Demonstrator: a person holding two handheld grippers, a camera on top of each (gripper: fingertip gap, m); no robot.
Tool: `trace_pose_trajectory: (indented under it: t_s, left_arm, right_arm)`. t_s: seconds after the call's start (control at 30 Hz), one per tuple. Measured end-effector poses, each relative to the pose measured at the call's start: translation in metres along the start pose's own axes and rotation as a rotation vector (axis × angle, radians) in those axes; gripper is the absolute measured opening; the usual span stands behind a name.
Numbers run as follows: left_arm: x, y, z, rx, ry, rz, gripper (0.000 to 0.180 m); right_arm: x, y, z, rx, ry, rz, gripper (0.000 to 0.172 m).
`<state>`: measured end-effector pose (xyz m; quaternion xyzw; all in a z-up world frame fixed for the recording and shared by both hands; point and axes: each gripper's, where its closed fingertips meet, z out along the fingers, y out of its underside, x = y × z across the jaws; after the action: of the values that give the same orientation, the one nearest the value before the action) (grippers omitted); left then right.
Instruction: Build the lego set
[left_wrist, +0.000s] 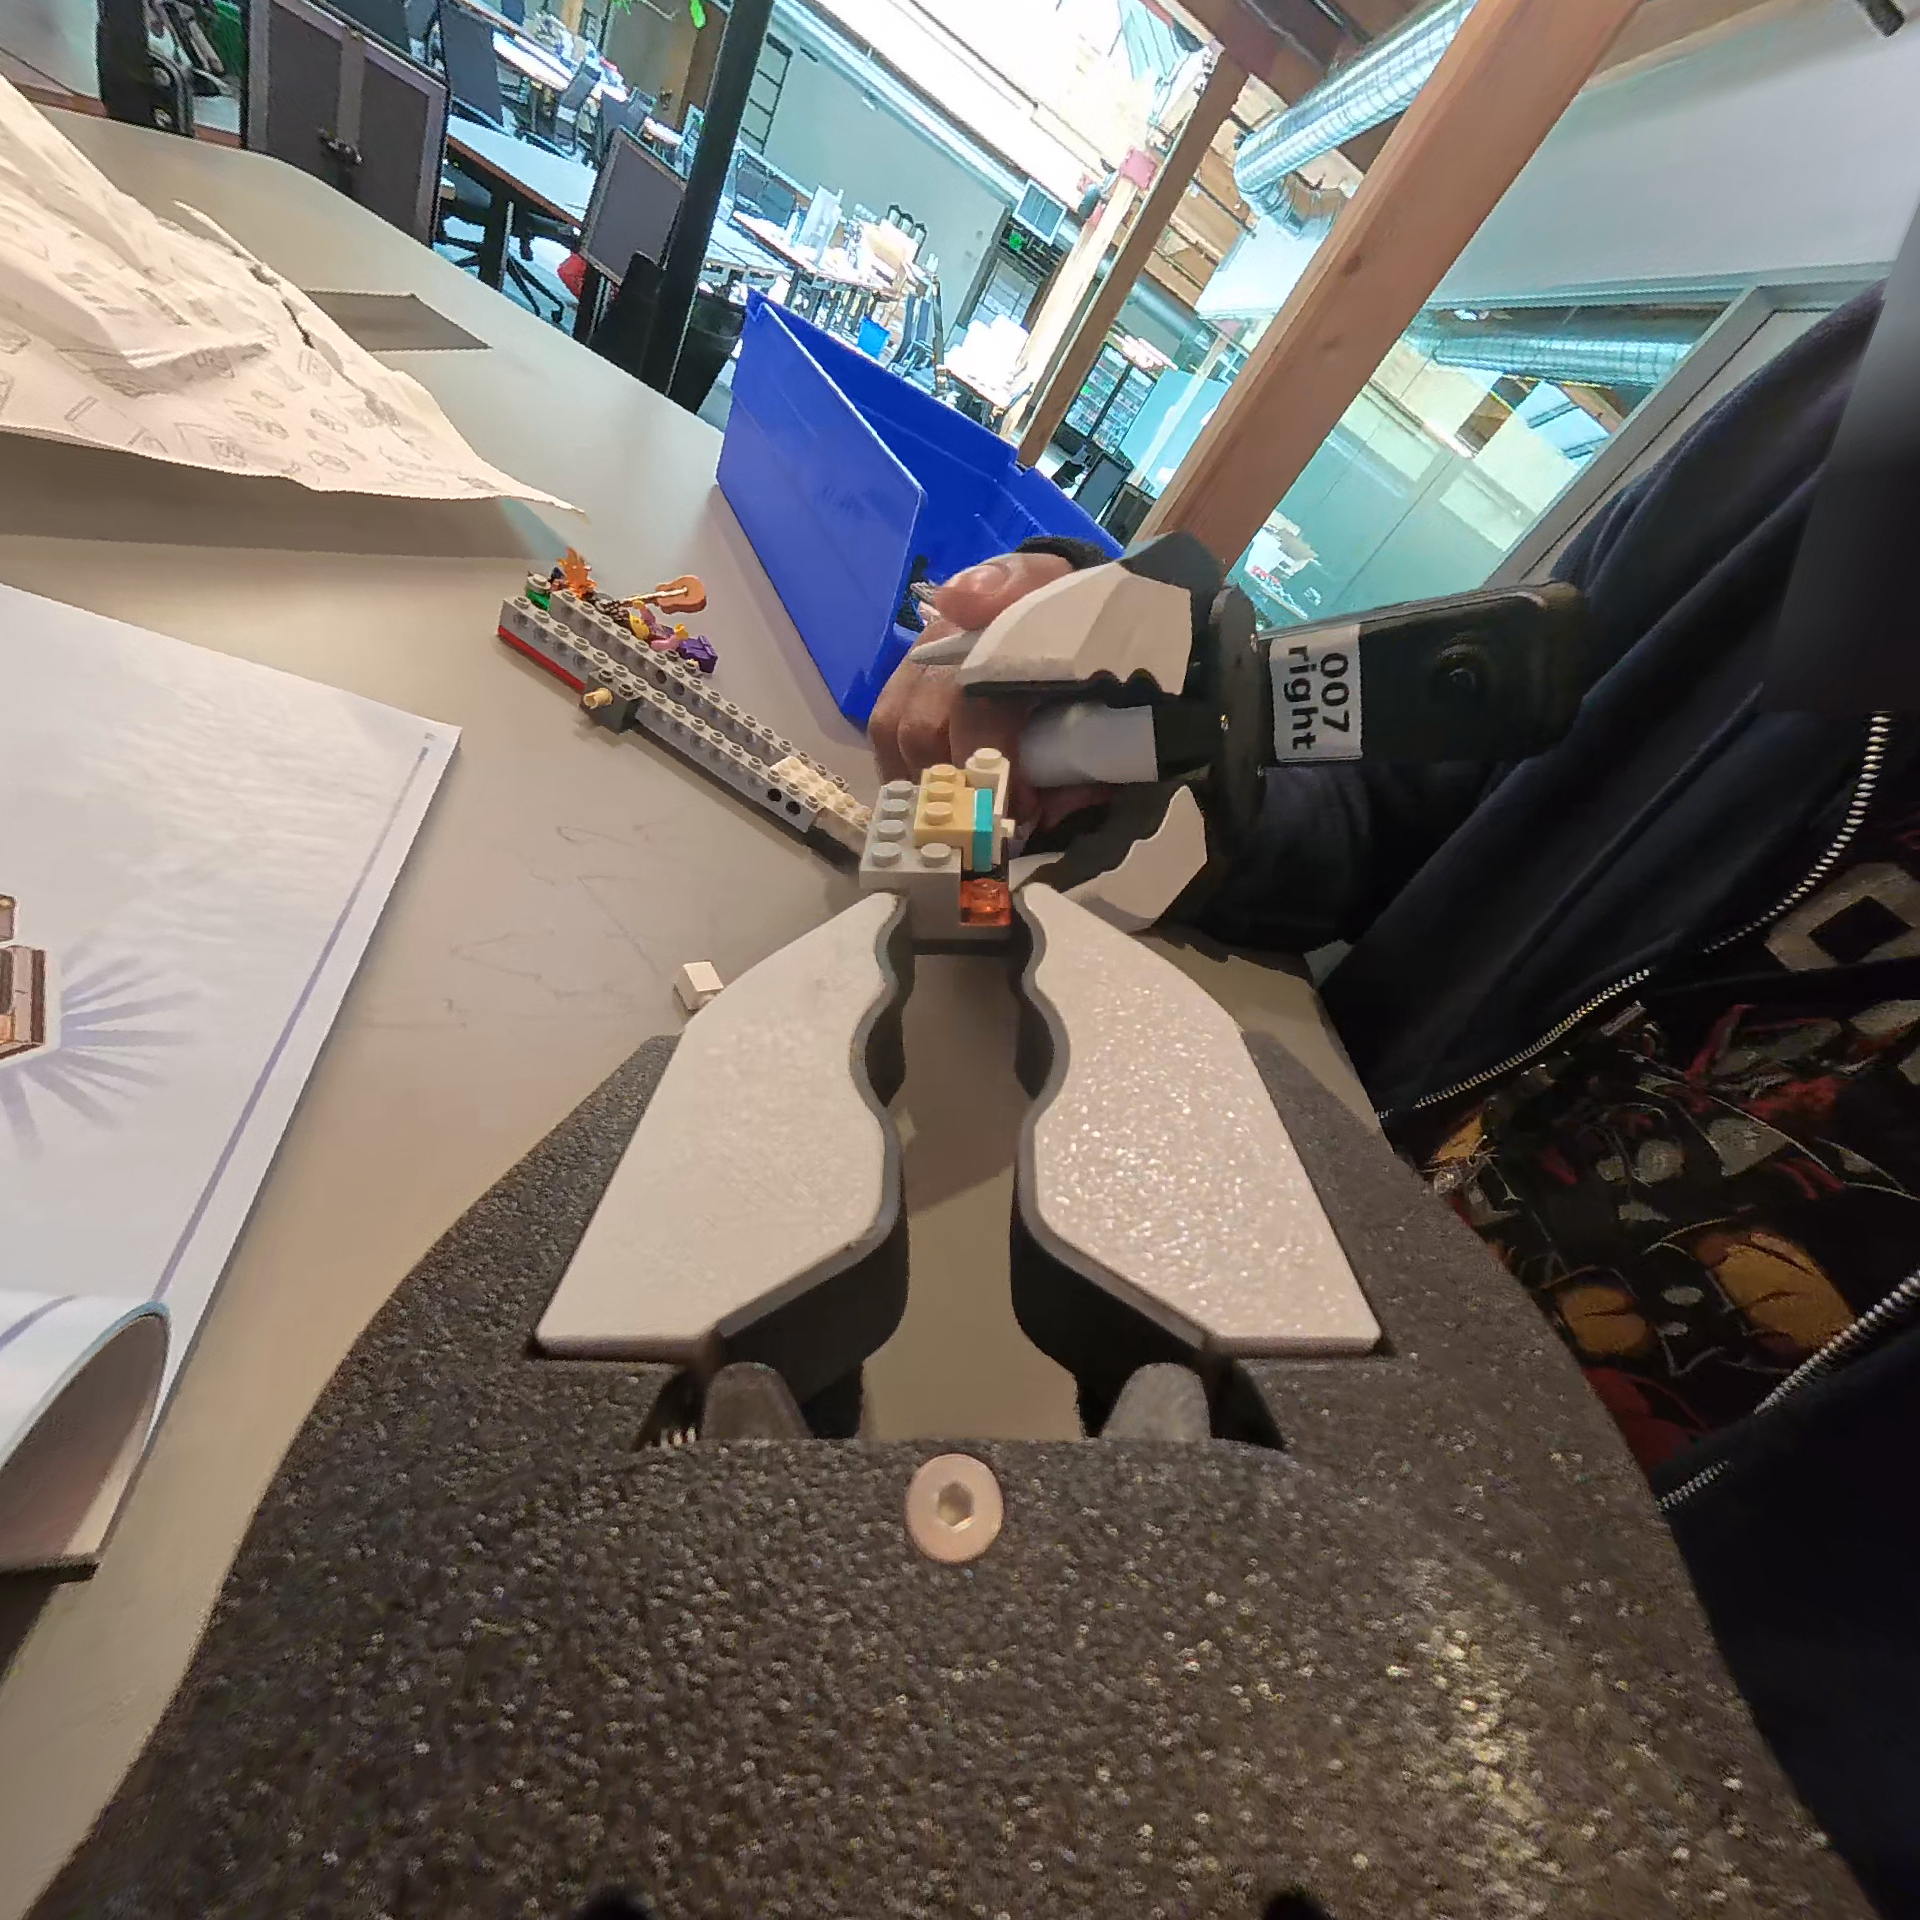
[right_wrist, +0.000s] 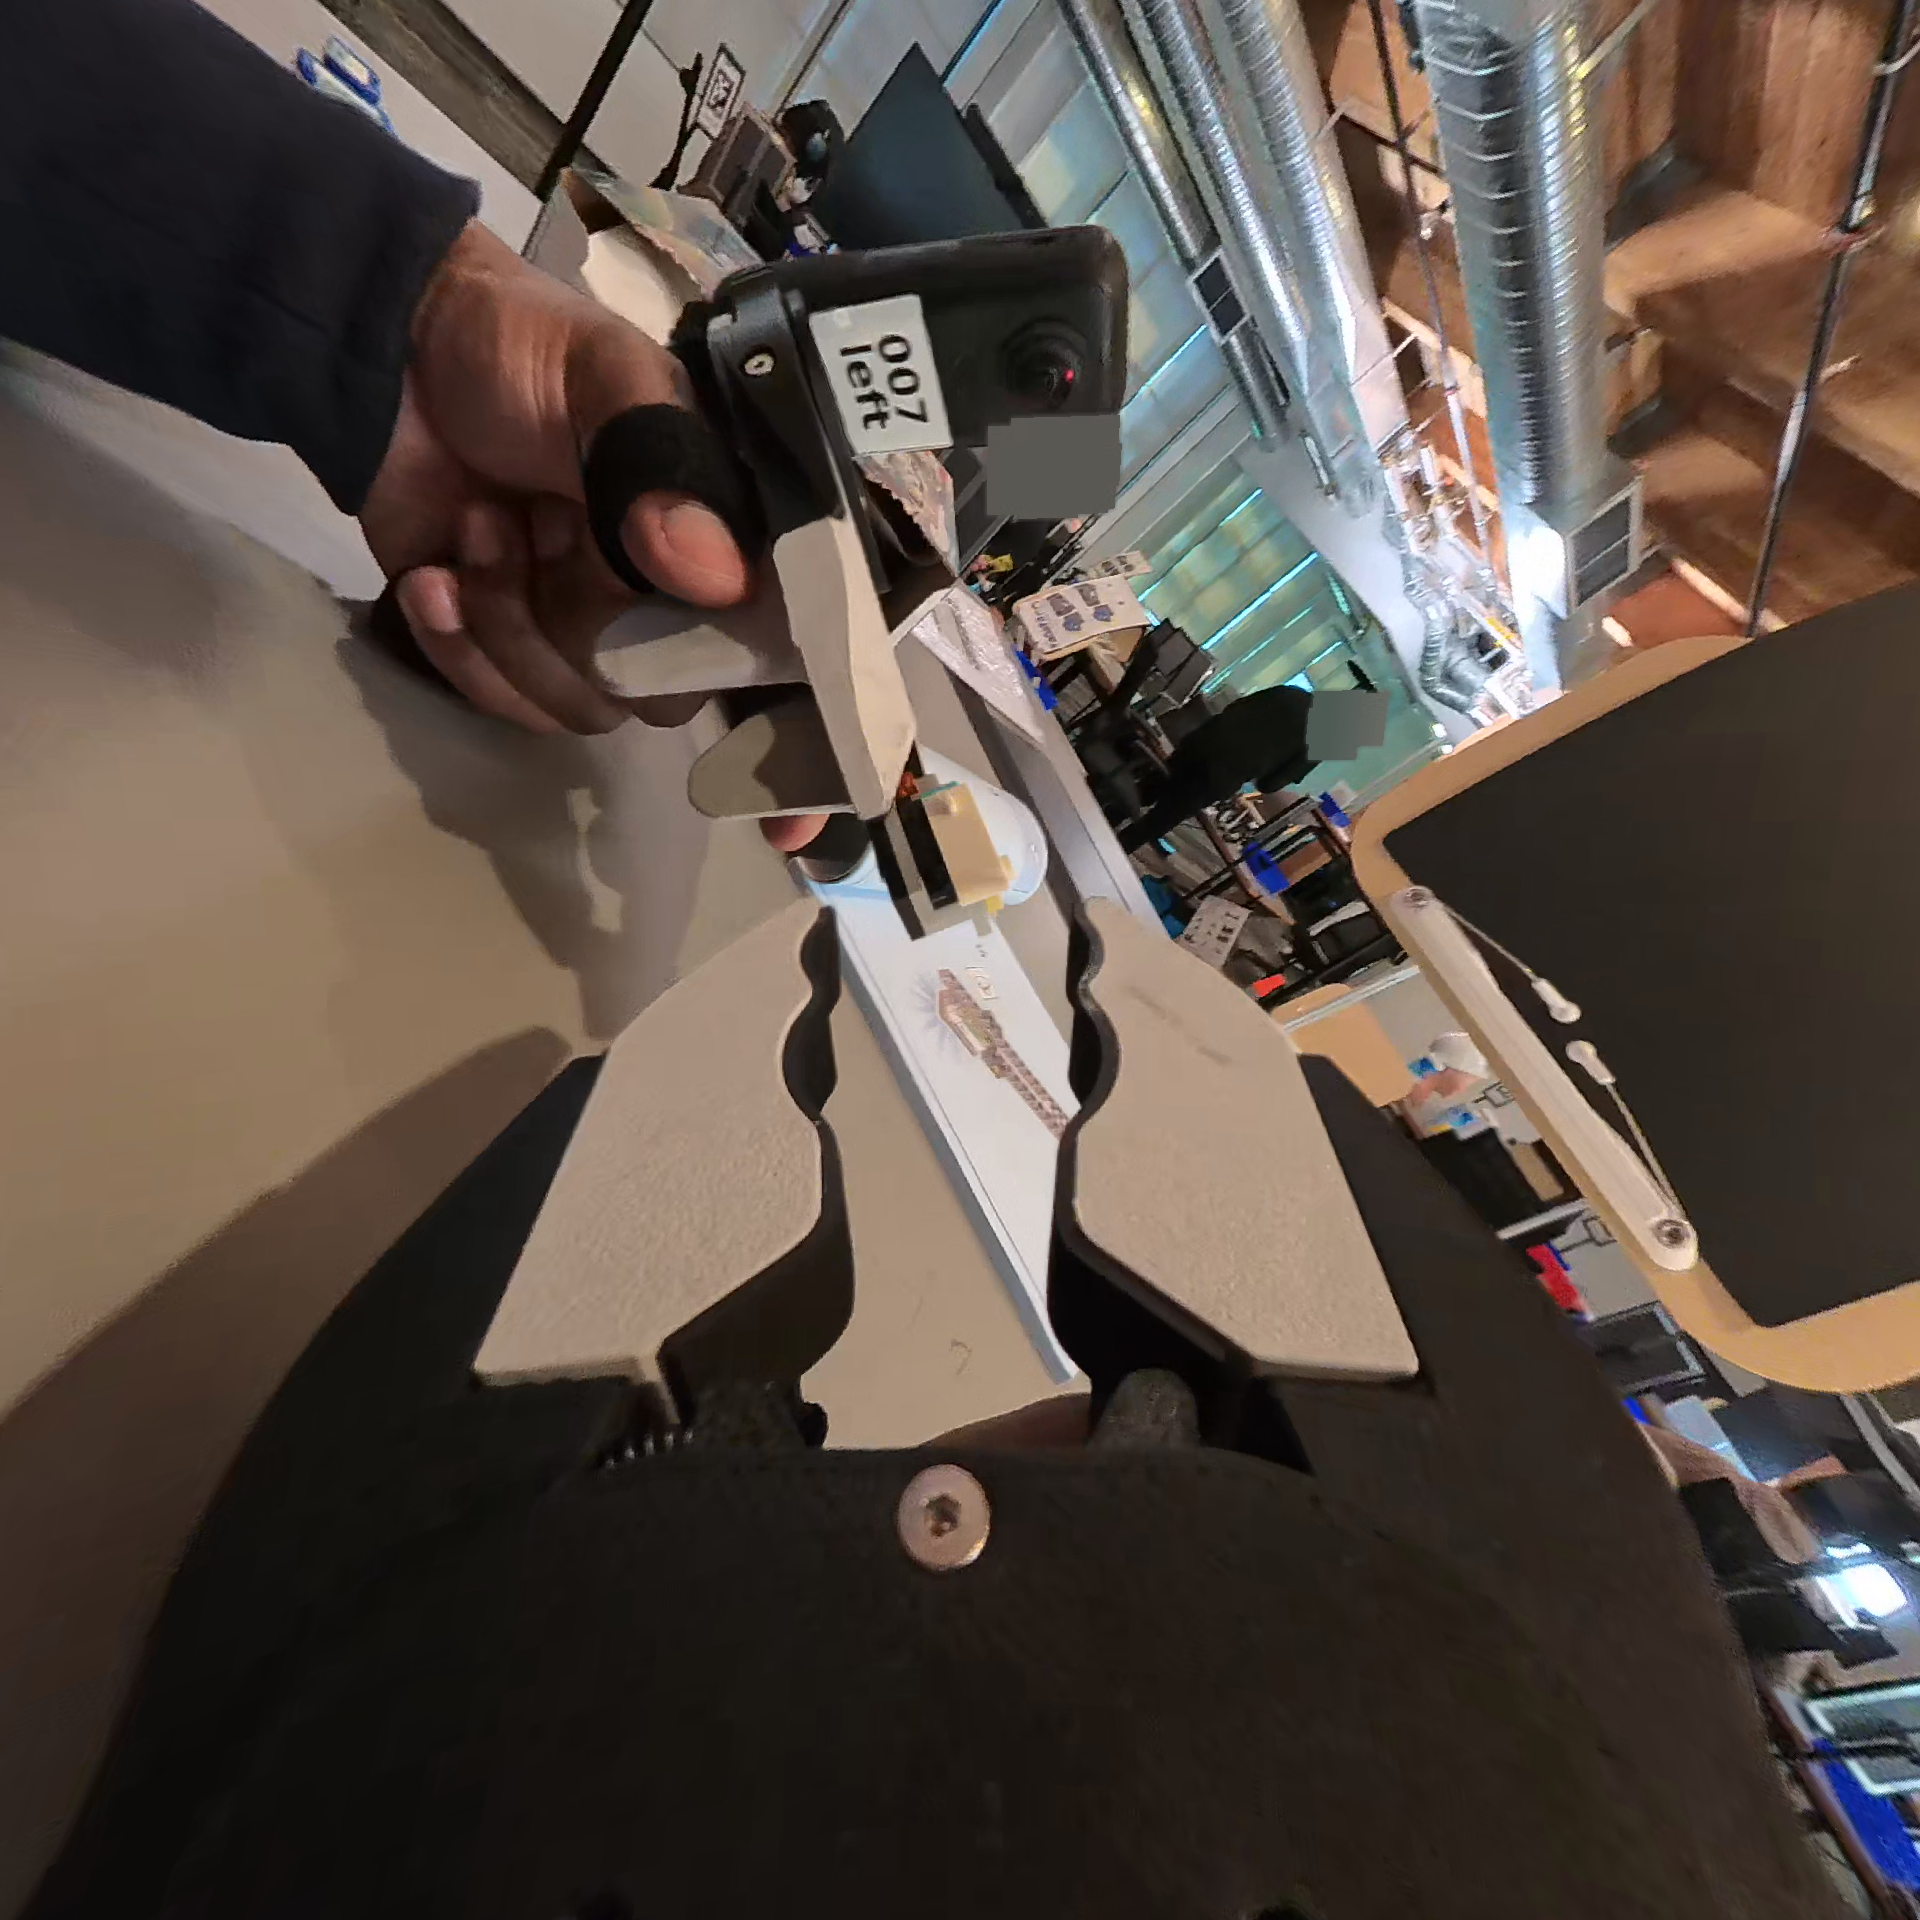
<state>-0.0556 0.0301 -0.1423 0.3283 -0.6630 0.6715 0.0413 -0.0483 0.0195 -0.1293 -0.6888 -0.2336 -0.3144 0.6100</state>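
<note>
My left gripper (left_wrist: 964, 920) is shut on a small brick assembly (left_wrist: 940, 831) of grey, tan, teal, white and clear orange pieces, gripping its grey base above the grey table (left_wrist: 540, 914). My right gripper (left_wrist: 1039, 774) comes in from the right, open and empty, with its fingers spread just beyond the assembly's right side. In the right wrist view the right gripper (right_wrist: 956, 930) is open, and the assembly (right_wrist: 951, 842) hangs just past its fingertips, untouched, in the left gripper's fingers (right_wrist: 852, 707).
A long grey studded beam build (left_wrist: 665, 675) with small coloured pieces lies by a blue bin (left_wrist: 831, 488). A small white brick (left_wrist: 698, 982) lies loose. An open instruction booklet (left_wrist: 208, 883) and printed sheets (left_wrist: 187, 343) lie at the left. A chair (right_wrist: 1662, 987) stands at the right. My left and right fingertips are right by each other.
</note>
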Motion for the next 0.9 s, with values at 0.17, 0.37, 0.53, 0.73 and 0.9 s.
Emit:
trace_pose_trajectory:
  t_s: [0.17, 0.37, 0.53, 0.73, 0.9]
  left_arm:
    - [-0.002, -0.003, 0.001, 0.020, -0.010, 0.000, 0.017]
    - [-0.007, -0.004, 0.005, 0.026, -0.052, 0.008, 0.017]
    - [-0.004, -0.001, 0.008, 0.001, -0.038, 0.003, 0.017]
    - [-0.002, 0.002, 0.011, -0.021, -0.036, 0.007, 0.017]
    - [-0.001, 0.003, 0.013, -0.024, -0.029, 0.010, 0.017]
  right_arm:
    - [-0.002, -0.002, 0.000, 0.030, 0.046, -0.018, 0.041]
    - [0.002, 0.004, 0.003, 0.015, 0.075, -0.009, 0.043]
    - [0.002, 0.003, 0.004, 0.017, 0.083, -0.025, 0.042]
    - [0.003, 0.003, 0.005, 0.017, 0.089, -0.027, 0.041]
    - [0.001, 0.001, 0.004, 0.028, 0.081, -0.041, 0.035]
